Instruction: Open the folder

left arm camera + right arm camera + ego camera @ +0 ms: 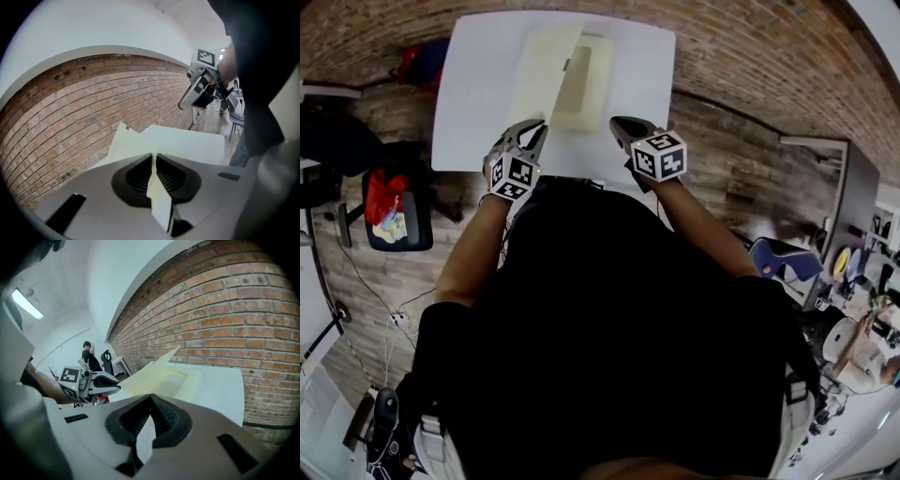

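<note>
Paperboard is what the folder (581,84) looks to be made of: pale yellow, thin and light, stiff enough to keep a flat face yet ready to crease or curl if it is bent sharply. It lies on the middle of the table (478,94), reaching toward the table's far edge, with its cover (539,75) raised at a slant on the table's left half and the inner pocket showing beneath. The left gripper (536,127), near the table's front edge, has its jaws pinched on the cover's near edge; a thin pale strip of the sheet runs straight between the ribbed pads. The right gripper (621,124), also by the table's front edge and to the right, has its jaws closed tip to tip with nothing between them, and it touches nothing that I can make out. A sheet this light should need little force to swing, so a grip at the free edge, as here, seems the right place, well away from the spine. The surface looks smooth and could slip through the pads. The bottom half weighs little too, so it may drag across the table unless the free gripper presses it down.
</note>
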Demonstrator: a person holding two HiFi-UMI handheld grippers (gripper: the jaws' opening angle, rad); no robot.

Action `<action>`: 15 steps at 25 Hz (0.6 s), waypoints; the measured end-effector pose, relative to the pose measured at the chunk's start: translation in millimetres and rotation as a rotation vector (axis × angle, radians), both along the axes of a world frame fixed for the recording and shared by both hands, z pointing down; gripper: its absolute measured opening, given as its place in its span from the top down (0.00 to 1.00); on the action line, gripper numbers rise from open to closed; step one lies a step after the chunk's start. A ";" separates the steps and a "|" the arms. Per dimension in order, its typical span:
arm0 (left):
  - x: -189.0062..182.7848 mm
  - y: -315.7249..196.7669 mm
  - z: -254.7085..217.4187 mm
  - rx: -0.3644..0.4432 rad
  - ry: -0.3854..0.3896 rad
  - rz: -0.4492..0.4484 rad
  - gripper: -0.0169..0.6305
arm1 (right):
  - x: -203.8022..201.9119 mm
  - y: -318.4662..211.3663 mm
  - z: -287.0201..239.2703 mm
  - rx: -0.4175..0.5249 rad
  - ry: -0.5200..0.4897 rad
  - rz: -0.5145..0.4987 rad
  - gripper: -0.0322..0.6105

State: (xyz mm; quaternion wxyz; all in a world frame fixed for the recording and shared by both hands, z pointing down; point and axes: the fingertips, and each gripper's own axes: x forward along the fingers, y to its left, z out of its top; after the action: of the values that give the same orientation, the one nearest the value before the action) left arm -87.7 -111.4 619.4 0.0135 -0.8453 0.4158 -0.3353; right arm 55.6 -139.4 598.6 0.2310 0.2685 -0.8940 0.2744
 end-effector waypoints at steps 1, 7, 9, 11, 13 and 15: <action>-4.8 0.6 -1.7 0.003 0.008 -0.012 0.92 | -3.1 0.4 -0.4 0.002 0.000 -0.005 0.91; -32.0 3.5 -11.7 0.009 0.081 -0.097 0.92 | -12.7 3.0 -0.4 0.005 0.002 -0.019 0.91; -42.4 4.0 -13.4 0.005 0.114 -0.131 0.93 | -14.1 3.9 0.5 0.004 0.004 -0.018 0.91; -52.5 5.3 -14.8 0.000 0.143 -0.162 0.93 | -16.0 6.1 1.6 0.002 0.006 -0.020 0.91; -62.3 6.8 -16.5 0.000 0.163 -0.189 0.93 | -18.6 8.4 2.9 -0.002 0.006 -0.022 0.91; -71.2 7.4 -18.2 0.005 0.170 -0.208 0.93 | -21.7 9.5 3.2 -0.004 0.005 -0.024 0.91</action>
State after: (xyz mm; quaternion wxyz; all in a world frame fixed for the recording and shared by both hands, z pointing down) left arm -158.8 -104.0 601.1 -0.0548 -0.8228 0.5018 -0.2612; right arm 34.0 -129.9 601.8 0.2369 0.2582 -0.8960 0.2725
